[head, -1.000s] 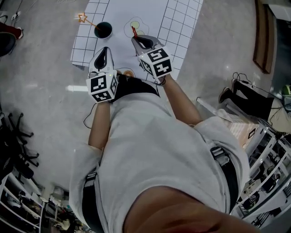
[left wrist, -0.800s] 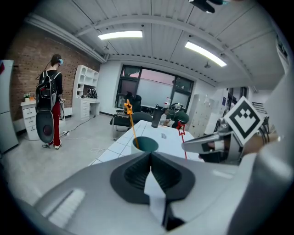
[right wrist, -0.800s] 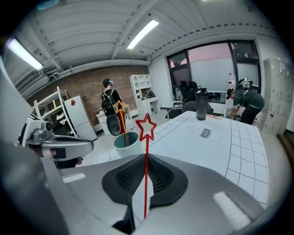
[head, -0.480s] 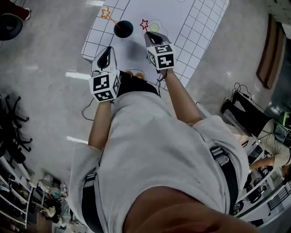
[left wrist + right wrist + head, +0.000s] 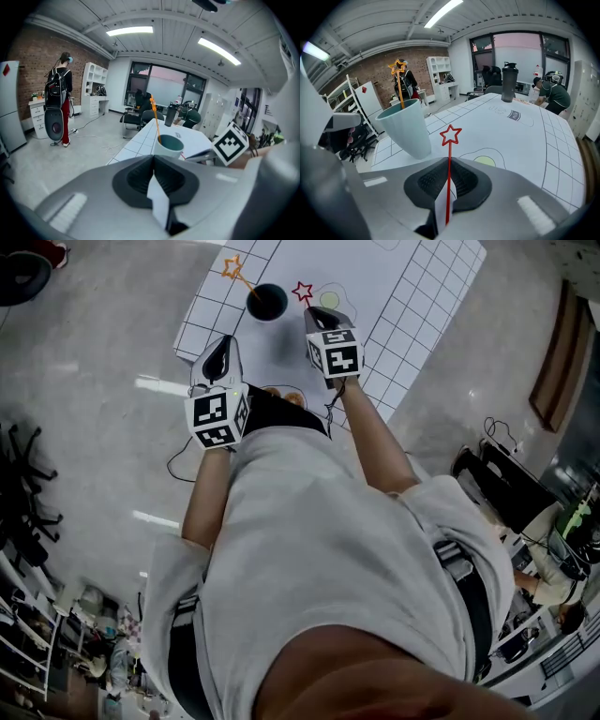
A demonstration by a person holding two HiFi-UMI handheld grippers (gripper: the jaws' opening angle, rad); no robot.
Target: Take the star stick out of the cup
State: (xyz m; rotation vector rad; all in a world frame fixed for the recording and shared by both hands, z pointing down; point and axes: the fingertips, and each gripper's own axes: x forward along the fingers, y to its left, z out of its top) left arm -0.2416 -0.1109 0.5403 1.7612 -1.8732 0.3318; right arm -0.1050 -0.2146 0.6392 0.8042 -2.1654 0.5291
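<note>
A pale teal cup [image 5: 267, 302] stands on the white gridded mat [image 5: 403, 296], with an orange star stick [image 5: 232, 266] leaning out of it. My right gripper [image 5: 319, 315] is just right of the cup, shut on a red star stick [image 5: 302, 292]. In the right gripper view the red star stick [image 5: 450, 135] rises upright from the right gripper [image 5: 449, 161], beside the cup [image 5: 405, 129]. Its jaws have just been opening a little, the stick still pinched between them. My left gripper [image 5: 218, 348] is shut and empty, near the mat's edge, short of the cup [image 5: 168, 146].
A black bottle [image 5: 508, 82] stands farther along the mat, and a person [image 5: 553, 93] sits at the table's far end. A fried-egg drawing [image 5: 485, 161] lies on the mat by the right gripper. Another person [image 5: 58, 108] stands on the floor to the left, with office chairs [image 5: 136, 117] behind the table.
My right gripper has sunk toward the mat with the red star stick, whose star now shows beside the cup. The left gripper has edged toward the mat.
</note>
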